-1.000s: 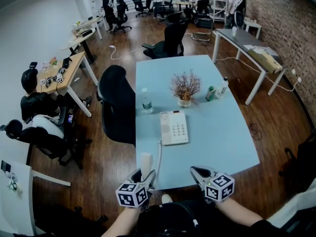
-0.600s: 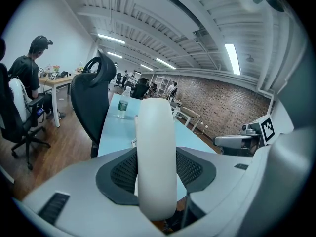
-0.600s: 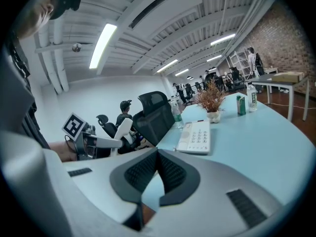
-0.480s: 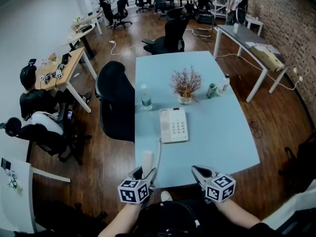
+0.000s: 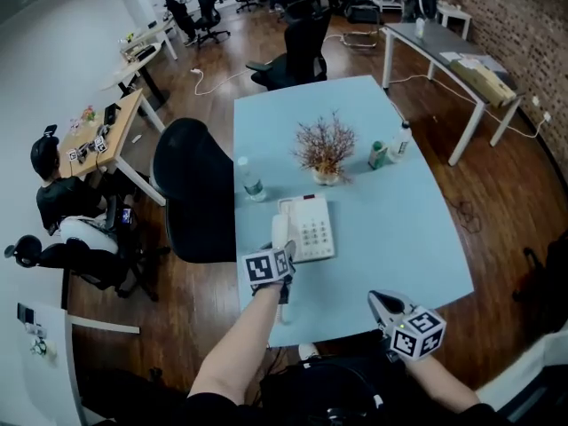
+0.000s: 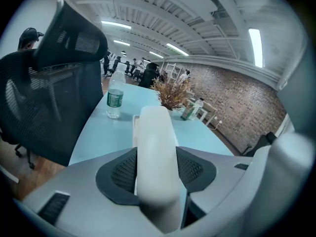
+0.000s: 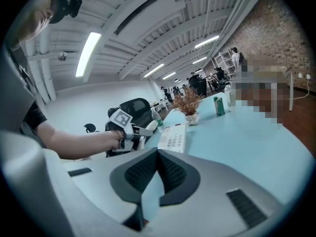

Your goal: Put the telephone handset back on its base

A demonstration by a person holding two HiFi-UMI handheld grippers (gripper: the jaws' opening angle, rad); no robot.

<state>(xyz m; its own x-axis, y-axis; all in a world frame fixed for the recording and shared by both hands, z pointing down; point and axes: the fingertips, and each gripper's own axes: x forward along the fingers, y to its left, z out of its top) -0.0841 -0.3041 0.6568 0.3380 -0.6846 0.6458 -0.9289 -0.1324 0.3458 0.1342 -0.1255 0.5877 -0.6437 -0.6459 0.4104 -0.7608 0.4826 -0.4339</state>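
The white telephone base [image 5: 309, 227] lies on the light blue table [image 5: 399, 238]. My left gripper [image 5: 277, 254] is shut on the white handset [image 5: 279, 230], which it holds just over the base's left side. In the left gripper view the handset [image 6: 154, 132] fills the space between both pads of the left gripper [image 6: 156, 152], and an edge of the base [image 6: 134, 125] shows behind it. My right gripper [image 5: 383, 302] hangs near the table's front edge, shut and empty. From the right gripper [image 7: 158, 152] I see the base [image 7: 174, 138] and the left gripper [image 7: 132, 131].
A dried plant in a pot [image 5: 324, 149] stands behind the phone. A water bottle [image 5: 249, 183] is to its left; a green bottle [image 5: 378, 155] and a white bottle [image 5: 401, 140] are to its right. A black office chair [image 5: 191, 189] stands at the table's left edge.
My left gripper has carried the handset forward from the table's near edge to the base's left side. The right gripper stays near the front edge.
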